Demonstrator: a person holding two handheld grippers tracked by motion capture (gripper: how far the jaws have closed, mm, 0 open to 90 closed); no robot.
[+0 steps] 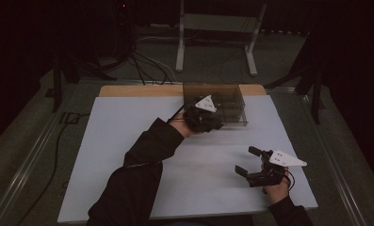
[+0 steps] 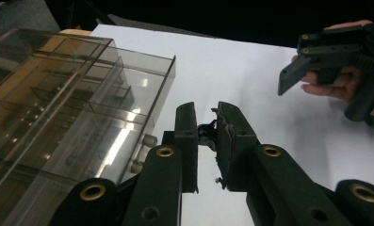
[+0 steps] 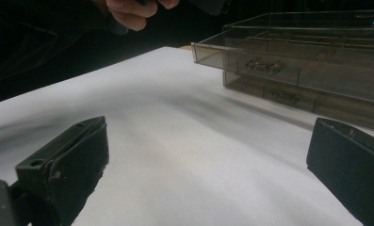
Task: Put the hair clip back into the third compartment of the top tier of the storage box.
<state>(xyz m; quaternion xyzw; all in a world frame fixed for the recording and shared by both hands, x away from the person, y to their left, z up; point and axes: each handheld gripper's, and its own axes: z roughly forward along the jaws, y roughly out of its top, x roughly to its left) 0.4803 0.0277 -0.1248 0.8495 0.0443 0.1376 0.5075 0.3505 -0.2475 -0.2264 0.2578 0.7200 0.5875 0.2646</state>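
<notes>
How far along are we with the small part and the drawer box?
Done: the left gripper is shut on a small dark part, and the top drawer of the smoky clear plastic drawer box stands pulled out. In hand: carrying it beside the box. Left: dropping it in, probably closing up. The right gripper waits open.

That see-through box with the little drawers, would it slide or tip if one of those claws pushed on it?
The clear drawer box looks like thin plastic with little visible inside, so it is probably light and would likely slide on the smooth white table. It sits low and wide, so tipping seems unlikely. Its top drawer stands slightly out, so a shove there may just move the drawer.
</notes>
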